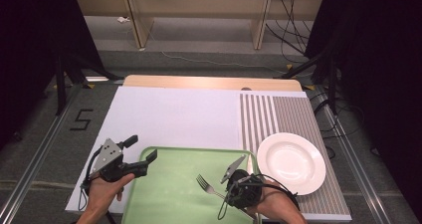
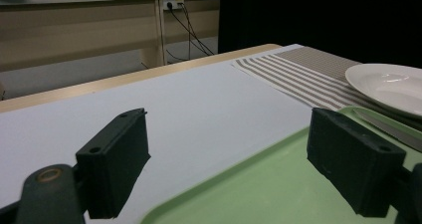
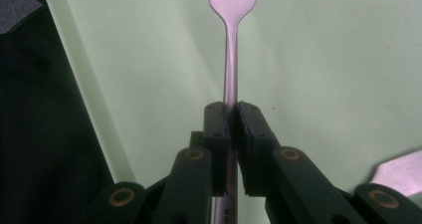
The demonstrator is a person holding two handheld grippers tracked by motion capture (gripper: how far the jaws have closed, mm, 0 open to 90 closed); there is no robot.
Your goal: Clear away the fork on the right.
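Fork (image 1: 205,183) position, high view: it lies over the green tray (image 1: 169,194), tines toward the tray's middle, handle running back into your right gripper (image 1: 230,186). That gripper sits at the tray's right edge, just beside the white plate (image 1: 291,162), which rests on the striped mat (image 1: 288,114). A knife blade (image 1: 247,163) shows at the tray's right rim, between gripper and plate. Your left gripper (image 1: 141,156) is at the tray's upper left corner, jaws spread wide, one finger over the tray rim and the other over the white sheet (image 1: 169,117). It holds nothing.

Left gripper view: your two black pads (image 2: 117,162) stand far apart with bare surface between them. The left pad is over the white sheet (image 2: 174,109), the right pad over the green tray (image 2: 268,184). The plate (image 2: 388,87) and the striped mat (image 2: 298,77) lie beyond, at upper right.

Right gripper view: your jaws are clamped on the fork handle (image 3: 230,79), pads pressing it from both sides at about mid-length. The fork's head points away from you, over the tray floor (image 3: 323,59). Whether the fork touches the tray cannot be told. The tray's rim (image 3: 84,79) runs along the left.
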